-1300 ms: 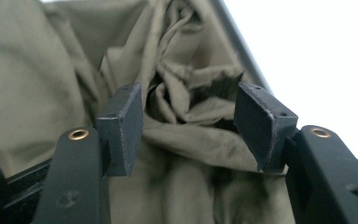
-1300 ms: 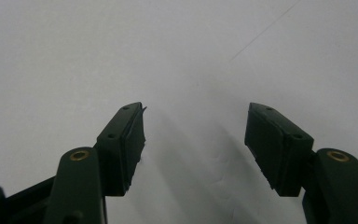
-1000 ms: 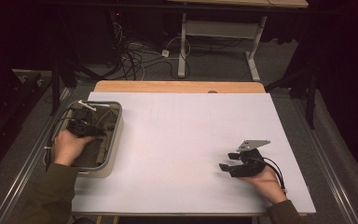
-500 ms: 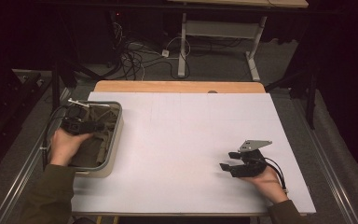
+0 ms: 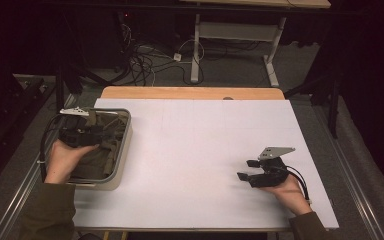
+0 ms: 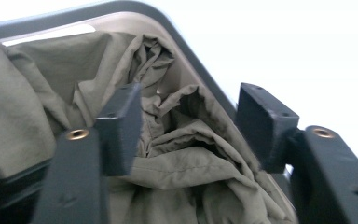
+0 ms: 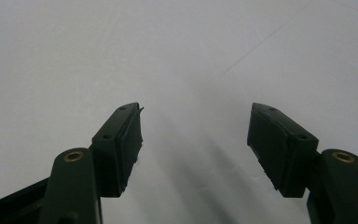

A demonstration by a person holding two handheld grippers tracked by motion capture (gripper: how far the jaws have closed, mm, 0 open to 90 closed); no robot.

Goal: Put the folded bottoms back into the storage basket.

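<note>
The left gripper has just been opening; its jaws stand apart above the crumpled olive-green cloth, clear of it. The cloth lies in the grey rounded metal tray, its far folds hidden. The right gripper gapes, empty, over the white tabletop.

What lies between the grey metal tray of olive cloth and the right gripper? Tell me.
Only bare white tabletop separates the tray from the right gripper, as the high view shows.

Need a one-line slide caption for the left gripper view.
Left gripper, jaws just opened, hovers over crumpled olive cloth lying in the grey tray.
</note>
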